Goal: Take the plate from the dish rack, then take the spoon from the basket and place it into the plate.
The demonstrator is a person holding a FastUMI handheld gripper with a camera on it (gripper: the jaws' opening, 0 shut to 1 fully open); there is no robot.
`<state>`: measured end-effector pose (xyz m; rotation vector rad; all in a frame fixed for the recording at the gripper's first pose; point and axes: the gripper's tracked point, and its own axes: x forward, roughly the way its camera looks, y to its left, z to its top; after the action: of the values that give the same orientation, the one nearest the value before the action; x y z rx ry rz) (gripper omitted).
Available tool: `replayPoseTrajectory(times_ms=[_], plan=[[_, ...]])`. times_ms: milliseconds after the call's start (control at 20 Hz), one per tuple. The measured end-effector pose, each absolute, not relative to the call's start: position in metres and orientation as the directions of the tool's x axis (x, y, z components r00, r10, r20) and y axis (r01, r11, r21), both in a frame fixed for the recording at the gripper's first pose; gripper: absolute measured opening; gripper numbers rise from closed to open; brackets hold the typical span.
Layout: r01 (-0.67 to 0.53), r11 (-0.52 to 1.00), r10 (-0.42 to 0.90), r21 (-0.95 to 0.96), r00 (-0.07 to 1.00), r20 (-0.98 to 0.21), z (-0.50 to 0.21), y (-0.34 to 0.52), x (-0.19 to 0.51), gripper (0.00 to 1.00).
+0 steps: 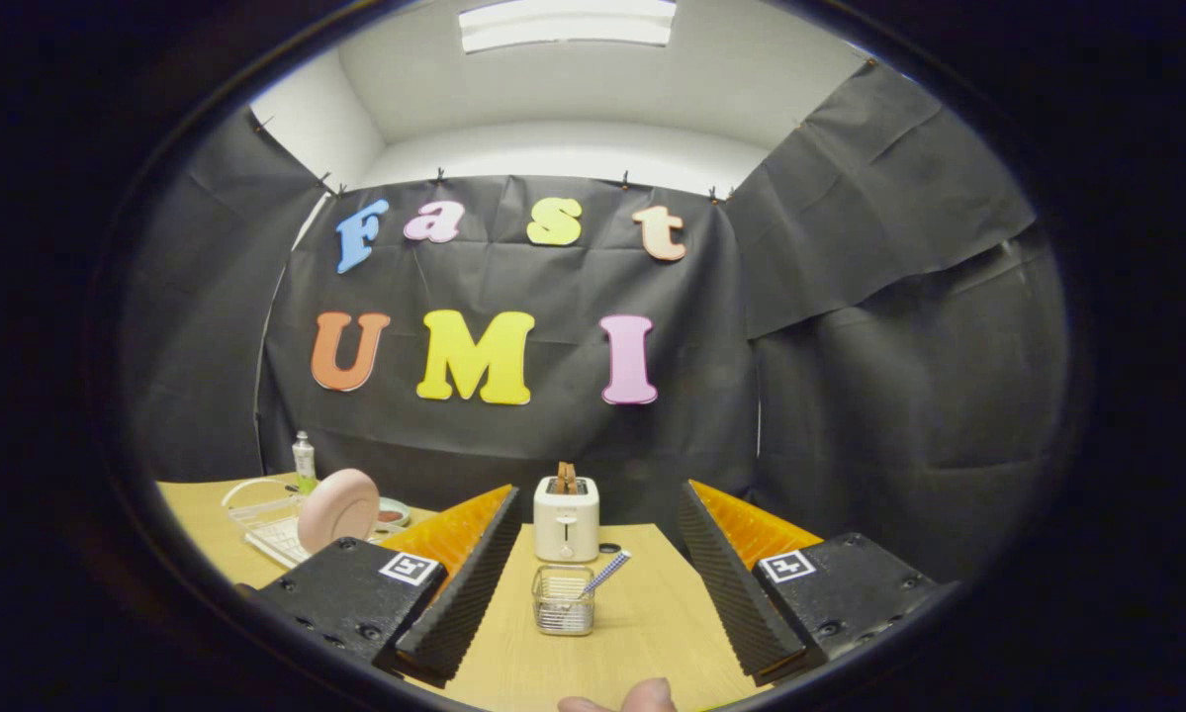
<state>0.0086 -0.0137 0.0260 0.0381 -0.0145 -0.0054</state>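
Currently we are holding the gripper (593, 593) low over the wooden table (652, 633), level and aimed straight at the back wall, with its fingers spread wide and nothing between them. A fingertip (642, 697) of the person is showing at the near edge, between the finger bases.

We are seeing the wire basket (564, 599) standing on the table between the two fingers, touching neither. The spoon (604, 573) is standing in it; its checked handle is leaning up and to the right, so the long axis is running from the basket floor toward the upper right. We cannot tell which way the bowl is facing.

Just beyond the basket a white toaster (566, 519) is standing with toast in its slots. The pink plate (338, 509) is standing on edge in the white dish rack (271, 534), beyond the left finger, its face turned toward us. A small bottle (304, 461) is standing behind the rack.
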Motion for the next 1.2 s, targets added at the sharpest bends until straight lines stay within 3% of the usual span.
replayPoseTrajectory(times_ms=[350,650,850,1200], plan=[[-0.107,0.993,0.112,0.047,0.987,-0.117,0.072,0.055,0.034,1.0],[-0.249,0.967,0.251,0.054,0.9,-0.357,0.09,0.14,0.068,1.0],[-0.321,0.944,0.314,0.073,0.81,-0.495,0.082,0.204,0.098,1.0],[-0.362,0.929,0.293,0.079,0.586,-0.755,0.041,0.289,0.14,1.0]])
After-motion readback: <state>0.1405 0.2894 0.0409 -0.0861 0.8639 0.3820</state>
